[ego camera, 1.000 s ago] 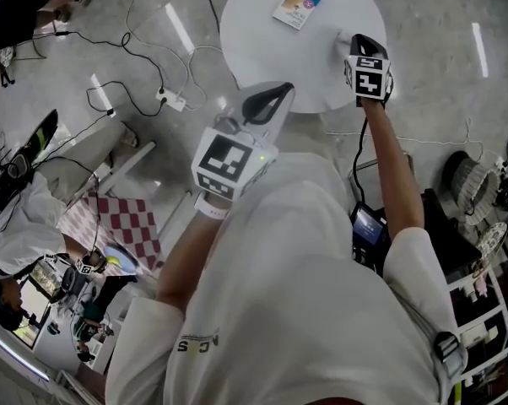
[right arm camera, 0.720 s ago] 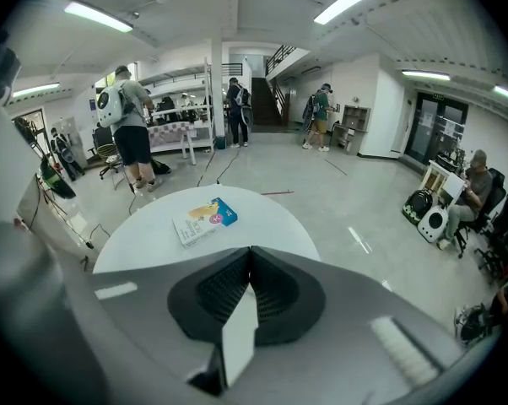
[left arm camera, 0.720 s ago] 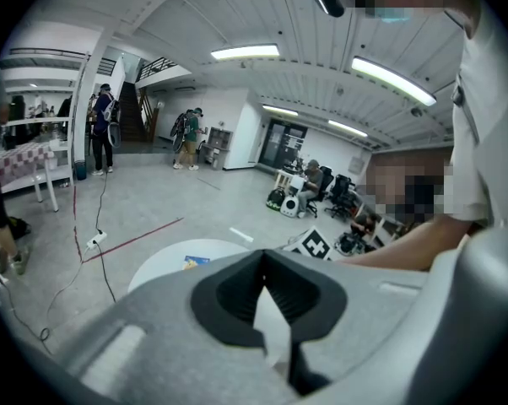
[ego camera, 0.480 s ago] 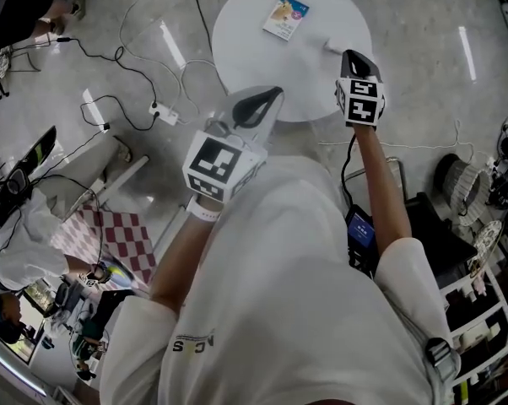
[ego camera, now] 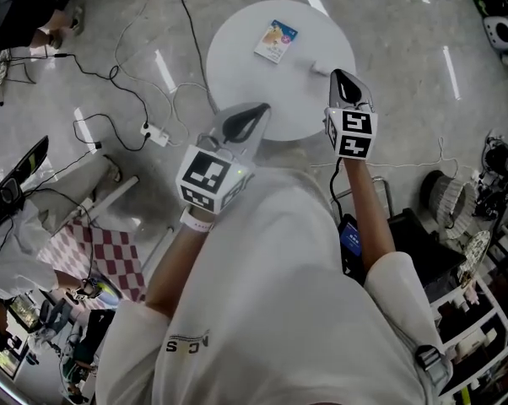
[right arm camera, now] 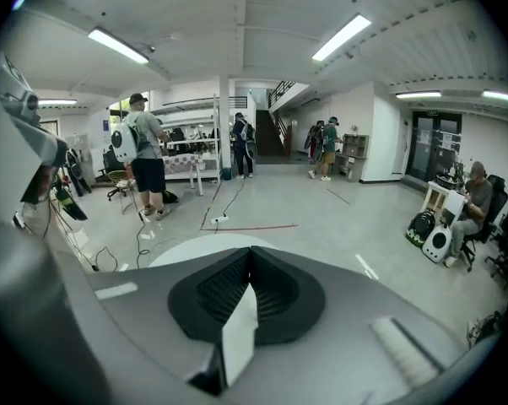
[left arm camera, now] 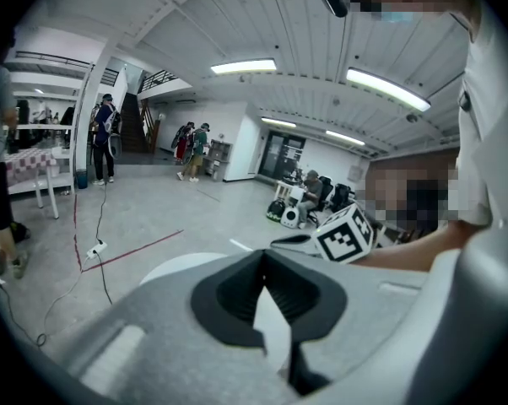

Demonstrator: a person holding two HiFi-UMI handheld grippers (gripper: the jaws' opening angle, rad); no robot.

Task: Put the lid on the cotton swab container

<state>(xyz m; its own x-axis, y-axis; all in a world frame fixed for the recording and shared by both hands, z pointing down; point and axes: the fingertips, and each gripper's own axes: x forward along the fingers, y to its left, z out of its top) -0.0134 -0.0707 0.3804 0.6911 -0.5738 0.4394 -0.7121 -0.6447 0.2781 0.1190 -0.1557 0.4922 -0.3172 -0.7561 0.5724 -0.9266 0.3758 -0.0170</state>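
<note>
Cables and a power strip lie on the floor left of the round white bench. The left hand-held gripper points at the bench's near edge. The left gripper view shows its jaws pressed together with nothing between them. The cotton swab container, a flat printed pack, lies alone near the far edge of the bench, well apart from both grippers. A small white piece, too small to make out, sits close to the bench's right edge. The right hand-held gripper is just beside that piece, at the same edge. Its own view shows the jaws shut tight and holding nothing, with the bench's rim beyond them.
</note>
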